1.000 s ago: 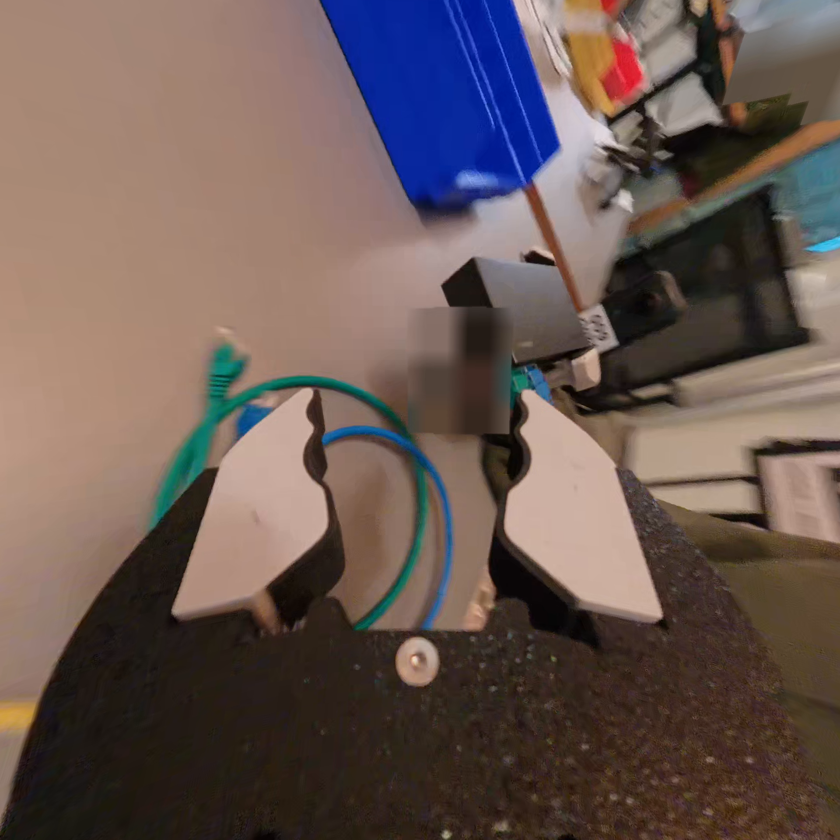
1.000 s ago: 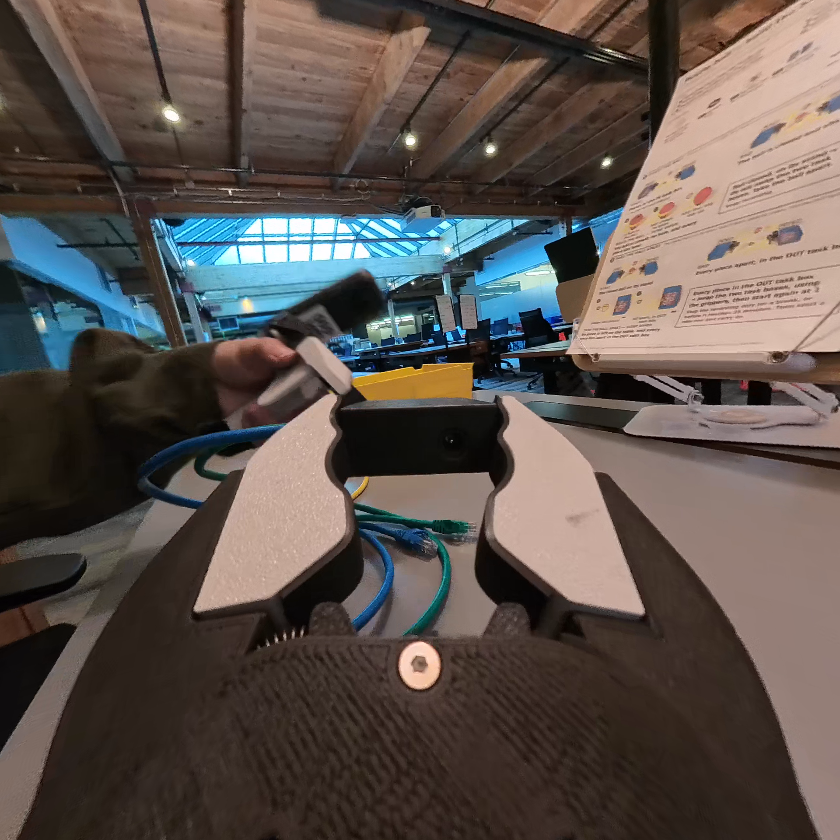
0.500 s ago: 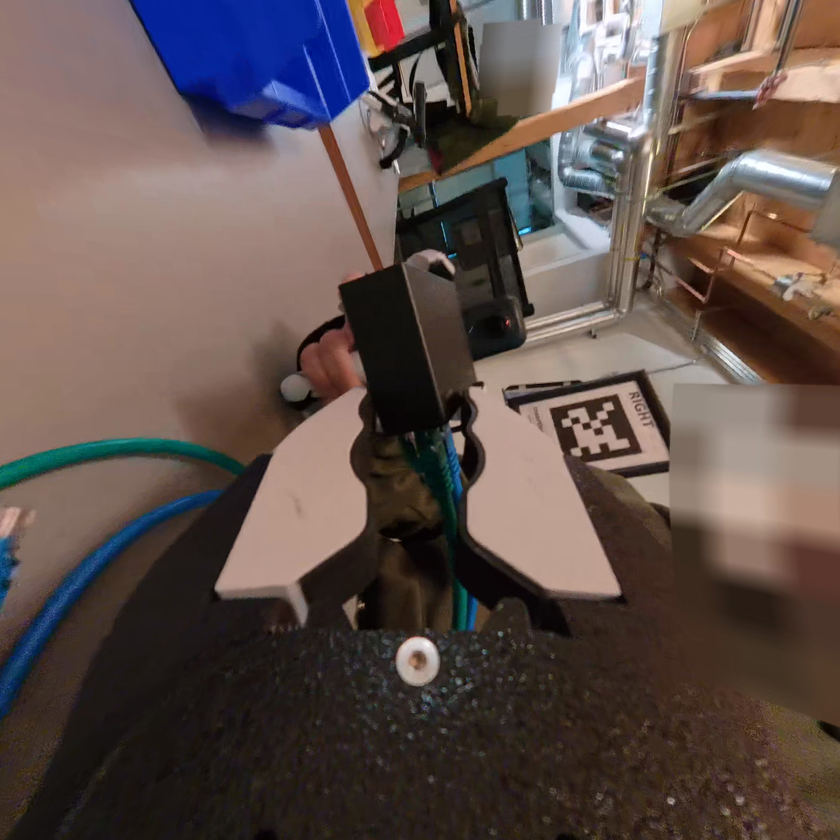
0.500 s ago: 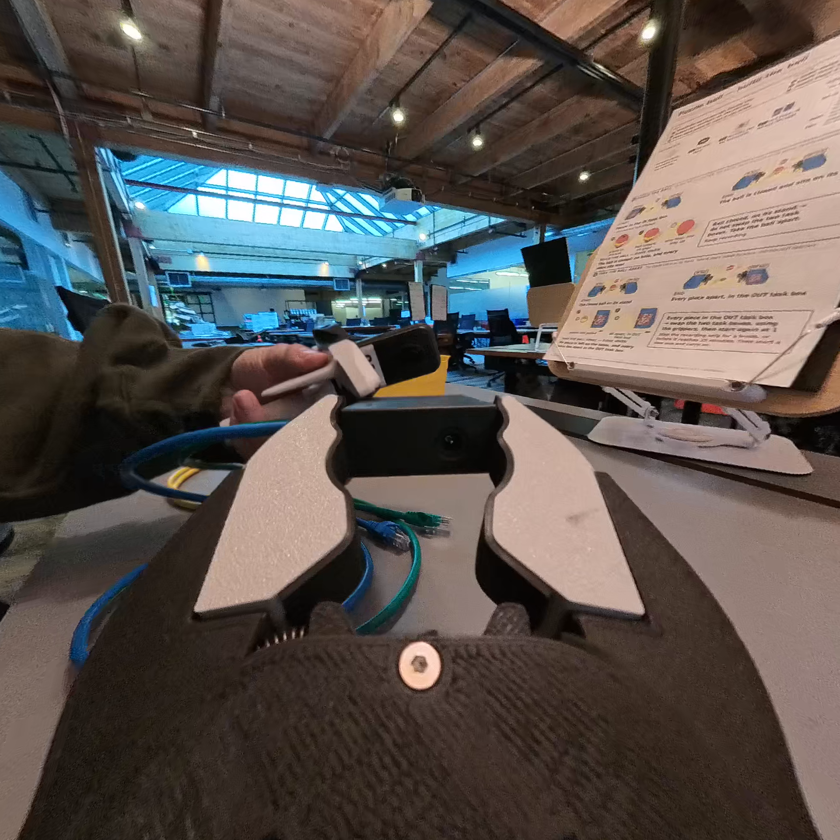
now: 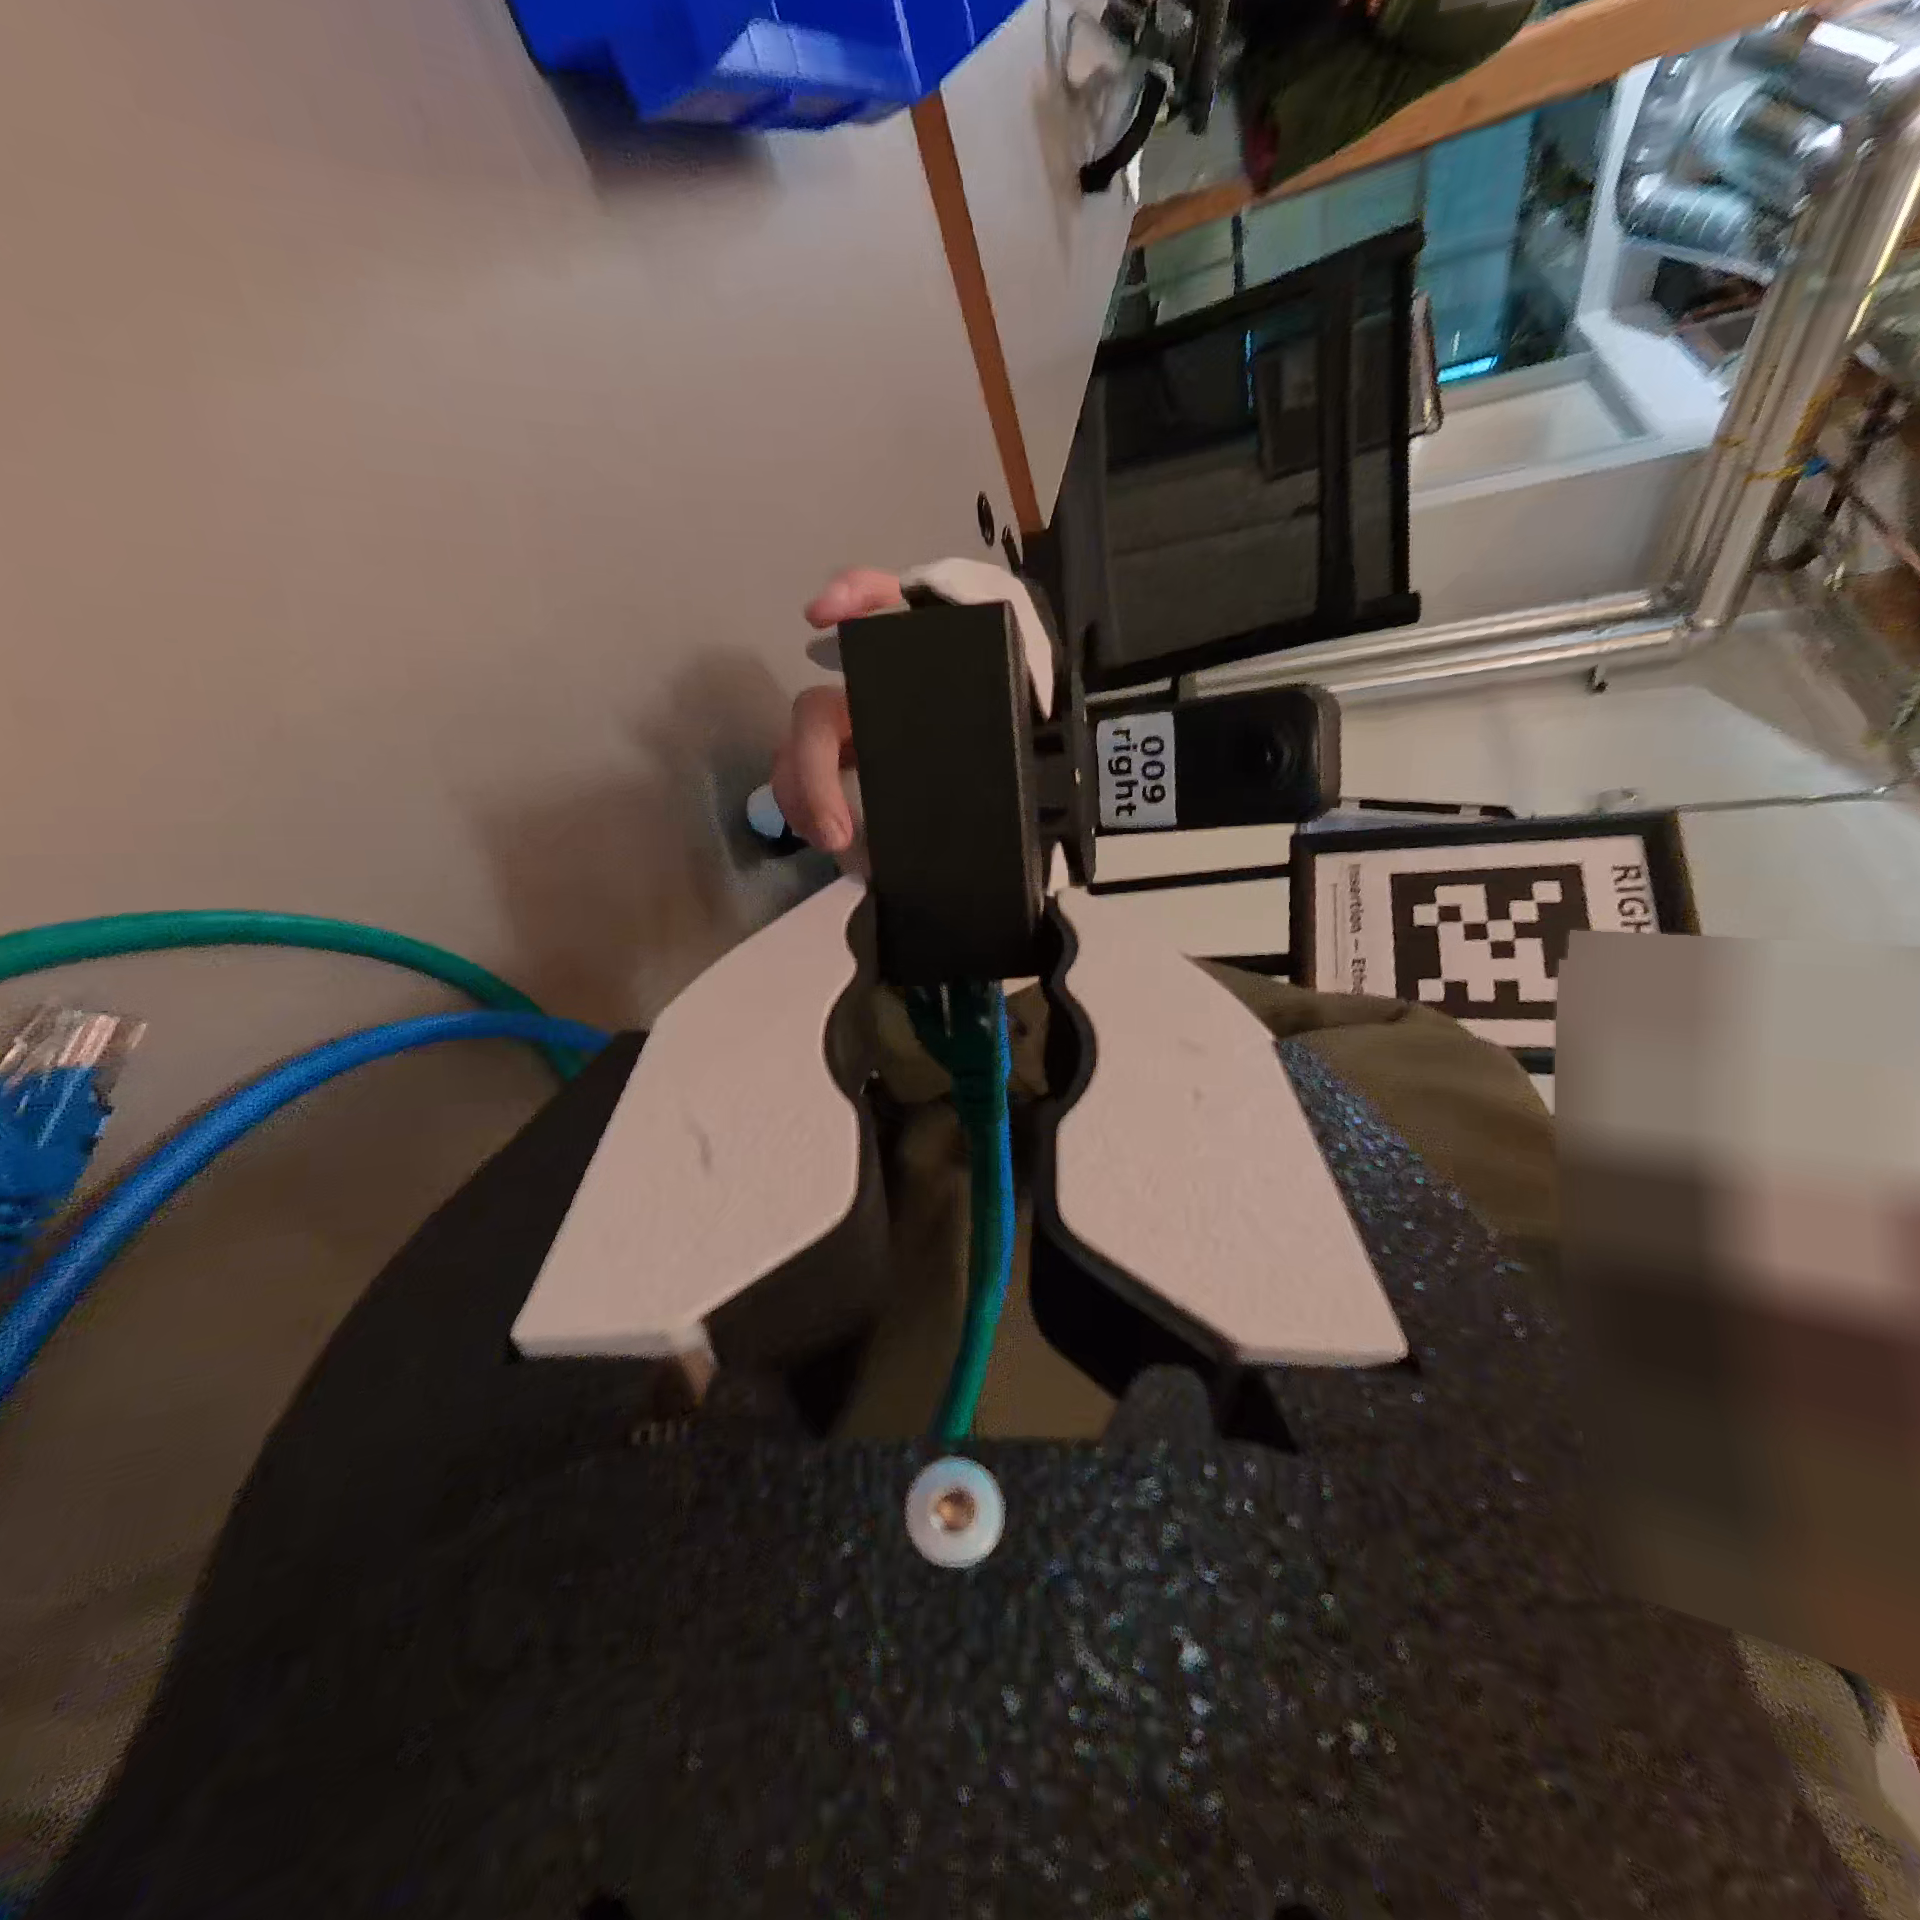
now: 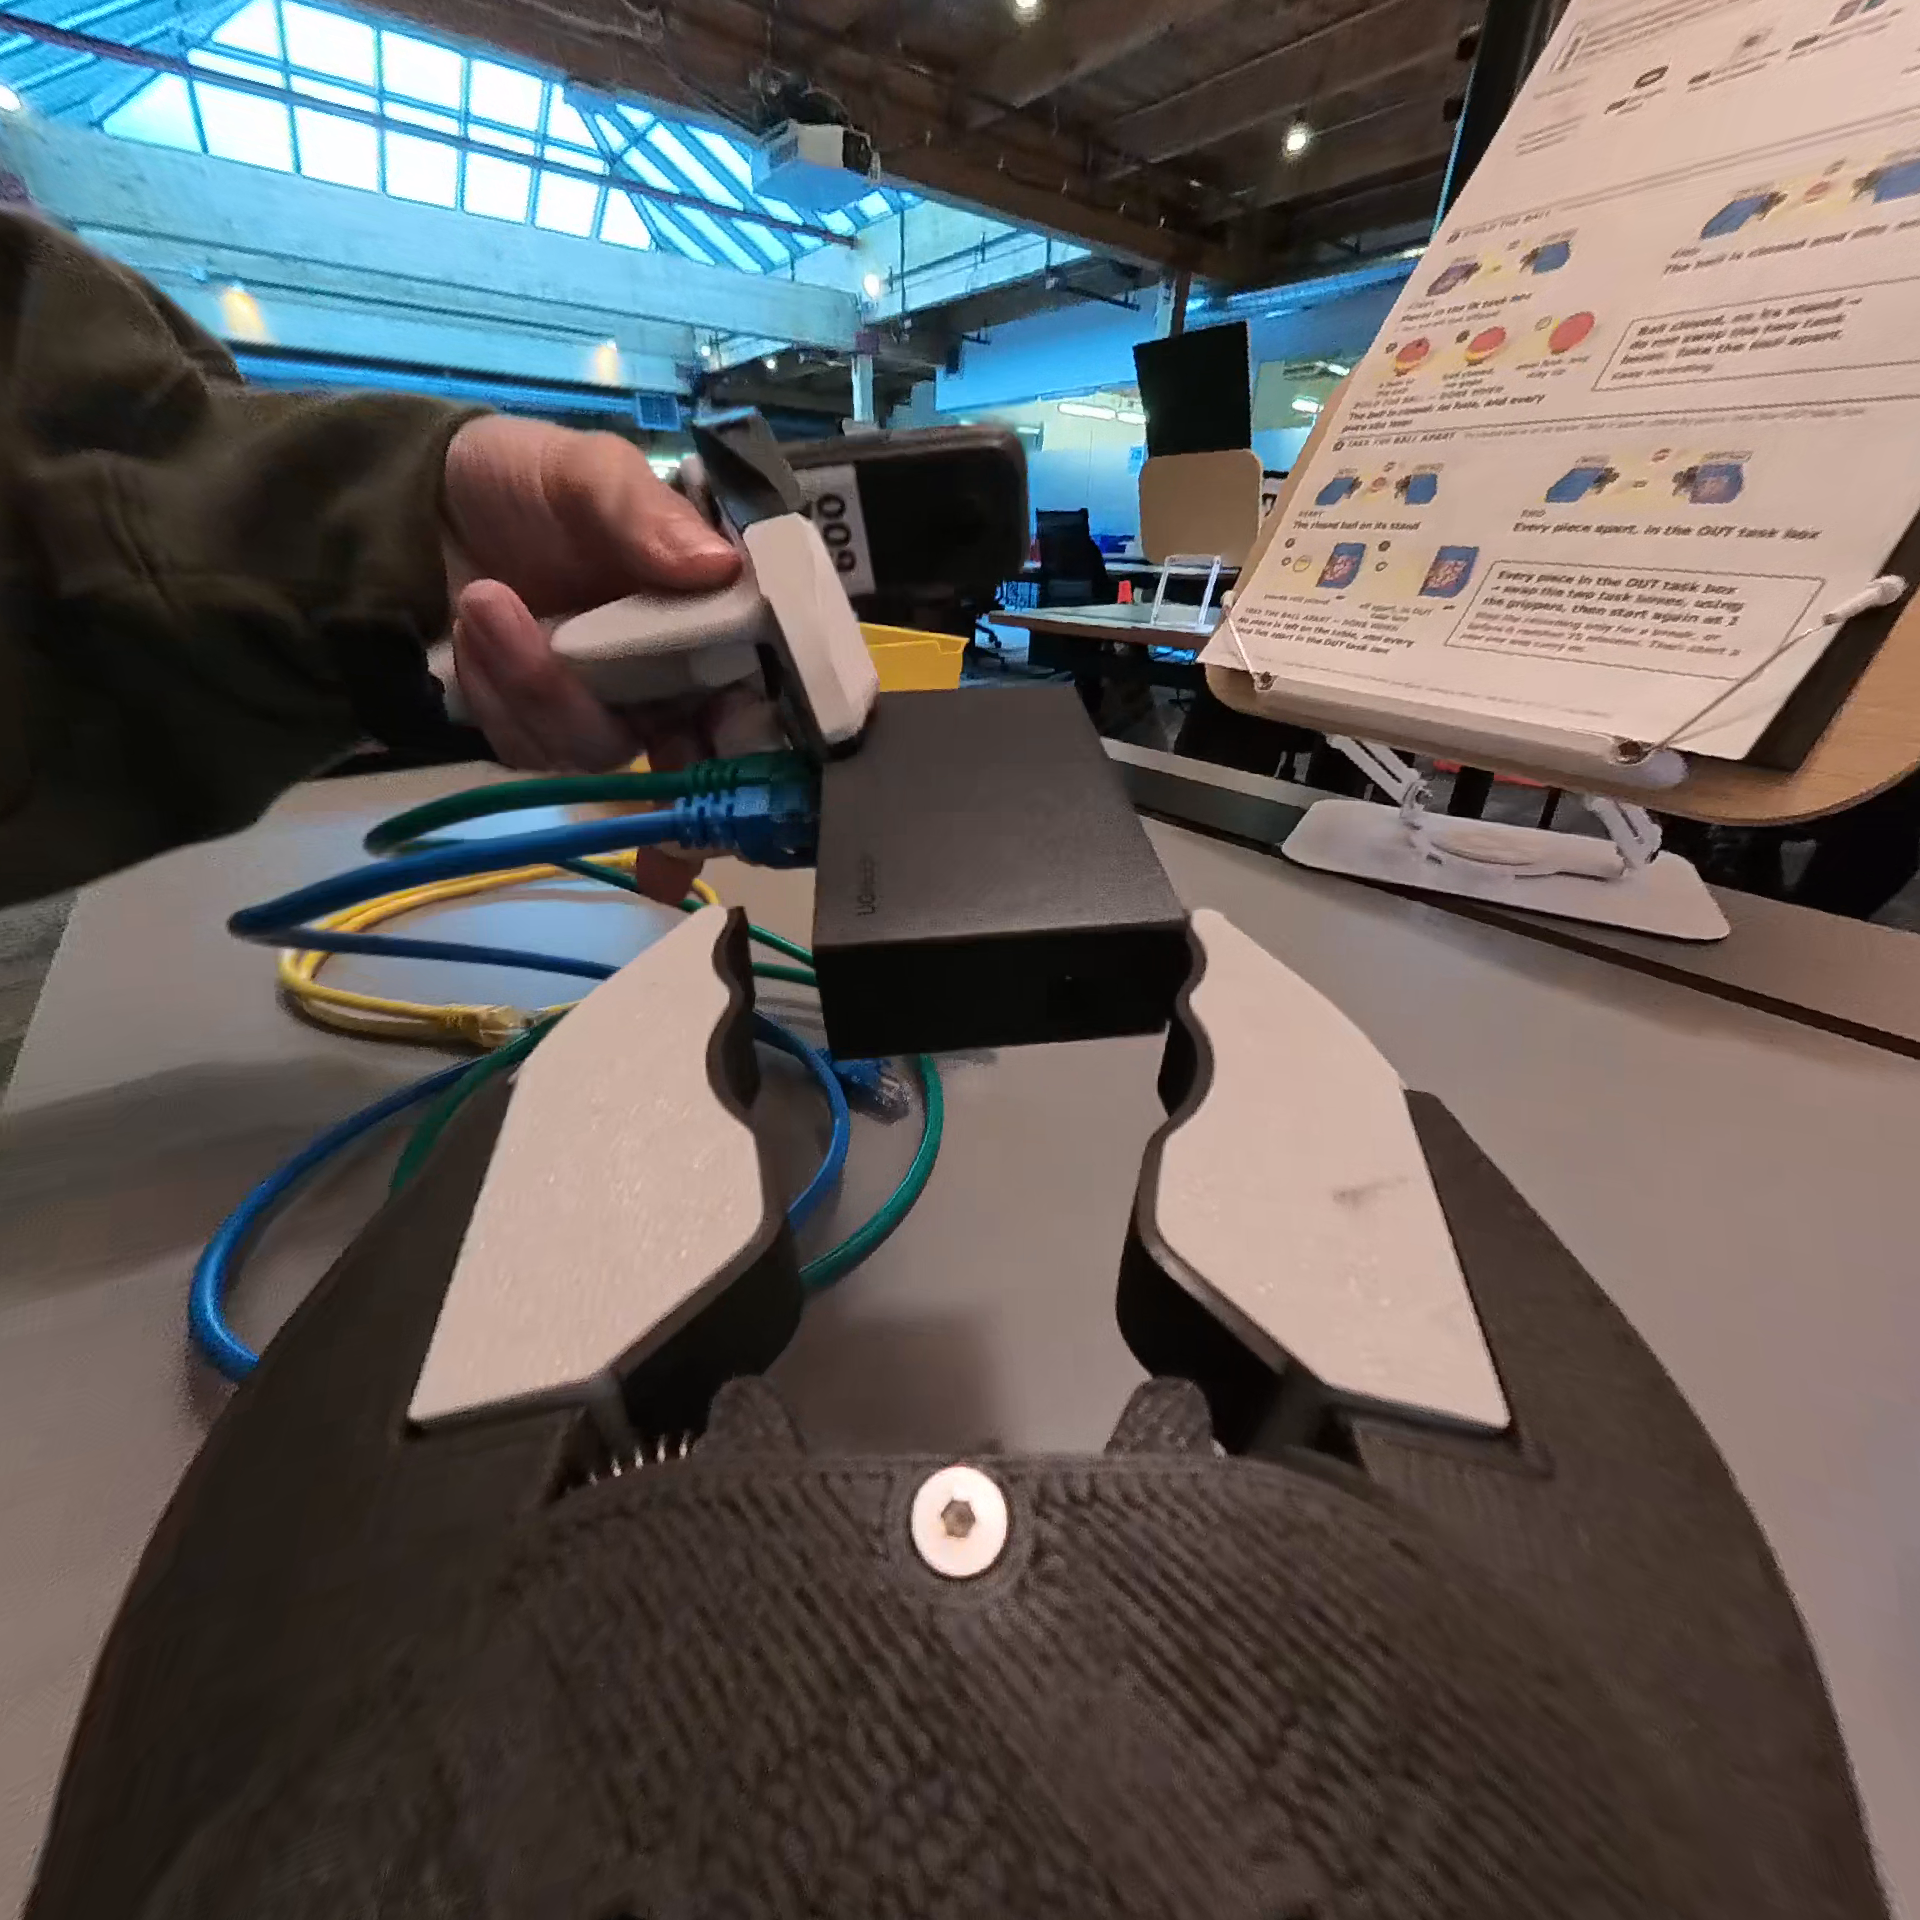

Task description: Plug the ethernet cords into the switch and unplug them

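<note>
The black switch (image 6: 987,831) is held a little above the grey table (image 6: 1558,1143), with a green cord (image 6: 582,790) and a blue cord (image 6: 540,847) plugged into its left side. My left gripper (image 5: 961,930) is shut on the switch (image 5: 940,779) at its port end, and both cords run back between its fingers. Its white finger (image 6: 810,644) lies on the switch's top edge in the right wrist view. My right gripper (image 6: 961,935) is open around the switch's near end, with a gap at its left finger. A loose blue plug (image 5: 42,1132) lies on the table.
A yellow cord (image 6: 416,935) lies coiled on the table to the left. A sheet on a wooden stand (image 6: 1558,468) stands at the right. A blue bin (image 5: 748,52) and a yellow bin (image 6: 914,655) sit farther off. A black-and-white marker card (image 5: 1486,935) lies beside the switch.
My left gripper swung from over the loose cords to the switch's port end and shut on it. My right gripper opened, let go of the switch and drew back slightly.
</note>
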Available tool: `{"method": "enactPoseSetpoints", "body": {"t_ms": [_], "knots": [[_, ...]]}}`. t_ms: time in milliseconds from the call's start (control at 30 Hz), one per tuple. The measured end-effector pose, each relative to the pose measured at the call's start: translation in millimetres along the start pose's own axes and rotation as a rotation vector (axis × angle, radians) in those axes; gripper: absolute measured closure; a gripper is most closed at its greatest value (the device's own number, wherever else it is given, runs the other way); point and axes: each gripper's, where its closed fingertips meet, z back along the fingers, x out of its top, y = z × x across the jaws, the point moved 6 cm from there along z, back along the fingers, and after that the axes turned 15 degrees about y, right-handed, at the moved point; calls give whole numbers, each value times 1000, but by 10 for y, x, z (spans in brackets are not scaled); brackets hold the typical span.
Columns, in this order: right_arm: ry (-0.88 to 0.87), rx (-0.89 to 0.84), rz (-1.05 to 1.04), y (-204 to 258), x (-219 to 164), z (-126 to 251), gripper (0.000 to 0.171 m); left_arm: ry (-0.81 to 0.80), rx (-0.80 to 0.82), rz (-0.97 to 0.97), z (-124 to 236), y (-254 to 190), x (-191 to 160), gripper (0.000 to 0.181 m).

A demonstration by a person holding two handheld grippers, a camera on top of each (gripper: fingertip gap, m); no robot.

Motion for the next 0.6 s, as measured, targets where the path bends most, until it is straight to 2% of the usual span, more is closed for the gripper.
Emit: {"method": "enactPoseSetpoints", "body": {"t_ms": [267, 467, 600], "knots": [[9, 6, 37, 31, 3, -40, 81, 134, 117, 3, 48, -77, -8, 154], [-30, -16, 109, 28, 11, 9, 110, 210, 160, 5, 15, -91, -4, 154], [29, -40, 129, 33, -15, -32, 110, 239, 225, -3, 38, -107, 20, 154]]}}
